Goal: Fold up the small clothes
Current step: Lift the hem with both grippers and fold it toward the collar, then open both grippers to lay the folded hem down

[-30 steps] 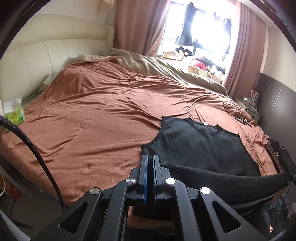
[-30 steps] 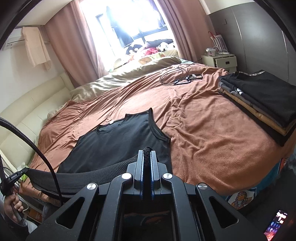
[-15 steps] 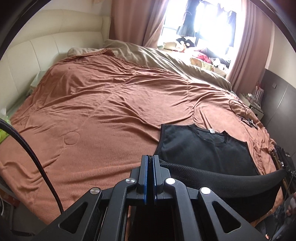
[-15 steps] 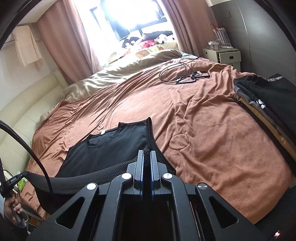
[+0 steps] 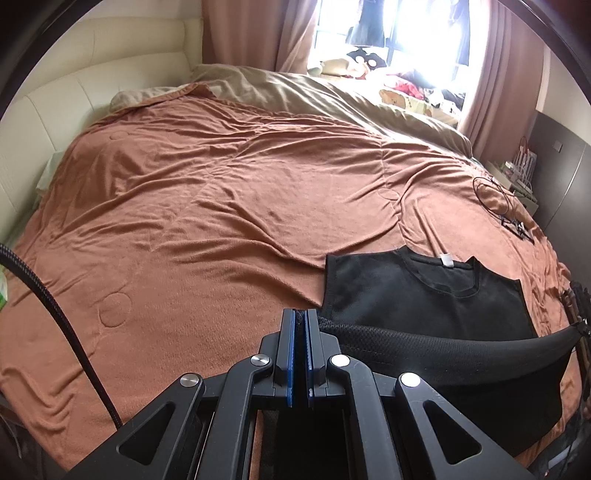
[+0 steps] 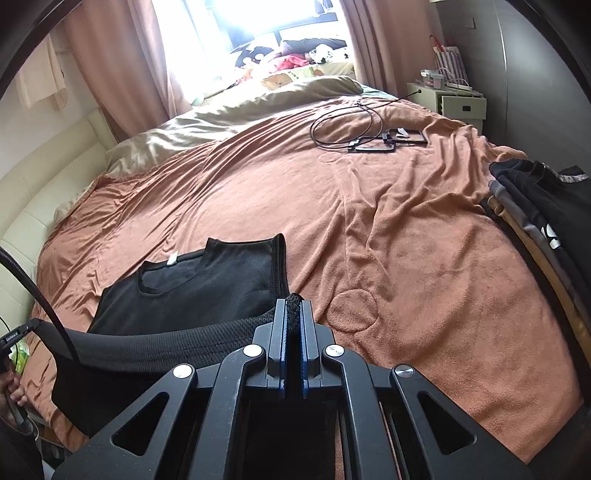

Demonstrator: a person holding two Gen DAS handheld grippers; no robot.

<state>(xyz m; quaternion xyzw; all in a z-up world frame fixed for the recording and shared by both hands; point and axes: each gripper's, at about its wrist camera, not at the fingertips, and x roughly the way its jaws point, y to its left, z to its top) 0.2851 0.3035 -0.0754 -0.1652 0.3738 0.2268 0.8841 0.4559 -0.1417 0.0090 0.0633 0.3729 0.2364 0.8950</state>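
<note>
On the bed (image 5: pixel 221 206), both grippers clench the sleeveless black top's (image 5: pixel 424 291) raised hem.

Daylight floods in through the window (image 5: pixel 399 33) at the far side of the room — the panes blow out to pure white in both views. The bedspread (image 5: pixel 221 206) is evenly lit, its wrinkles softly shaded. Fisheye bending curves the edges, with black corners — focus is sharp throughout.

The sleeveless top (image 5: pixel 424 291) is plain black with a white neck label (image 5: pixel 447 260), and it lies on a rust-orange blanket (image 5: pixel 221 206). At twelve o'clock a beige quilt (image 5: pixel 332 99) meets dusty-pink curtains (image 6: pixel 122 74); each tool (image 6: pixel 293 314) is black with blue pads.
</note>
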